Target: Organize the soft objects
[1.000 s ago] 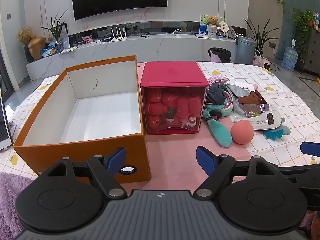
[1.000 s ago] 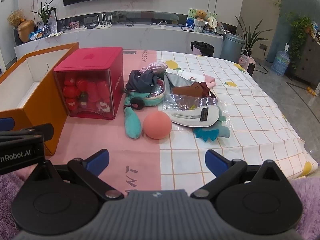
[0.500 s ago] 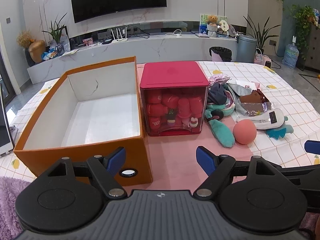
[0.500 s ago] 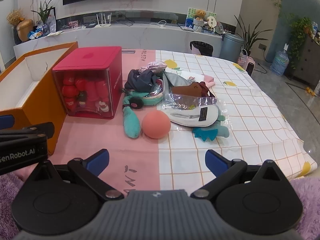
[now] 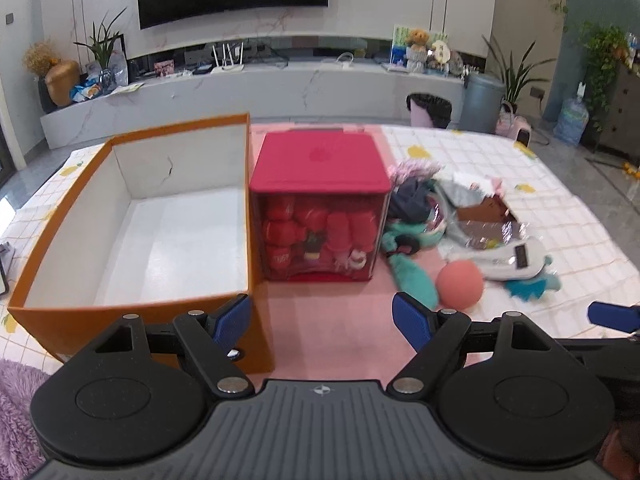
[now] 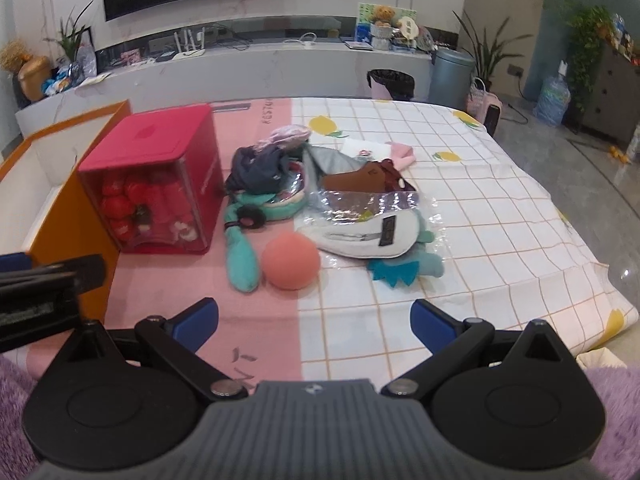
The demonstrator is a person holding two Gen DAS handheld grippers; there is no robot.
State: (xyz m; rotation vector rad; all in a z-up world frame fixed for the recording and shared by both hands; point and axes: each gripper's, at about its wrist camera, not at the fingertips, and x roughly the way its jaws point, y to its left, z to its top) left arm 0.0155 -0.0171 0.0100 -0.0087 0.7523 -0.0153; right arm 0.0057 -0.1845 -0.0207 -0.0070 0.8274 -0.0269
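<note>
From the left wrist camera, the left gripper (image 5: 322, 318) has its blue fingers spread wide with nothing between them, and it faces the big orange box (image 5: 132, 316), which sits open and bare inside, likely so soft things can go in. From the right wrist camera, the right gripper (image 6: 314, 320) is also spread wide and holds nothing. It points at the pile of soft toys (image 6: 280, 188) and the pink ball (image 6: 291, 260) lying loose on the cloth beside the red box (image 6: 156, 152), likely because the pile is closer to that hand.
</note>
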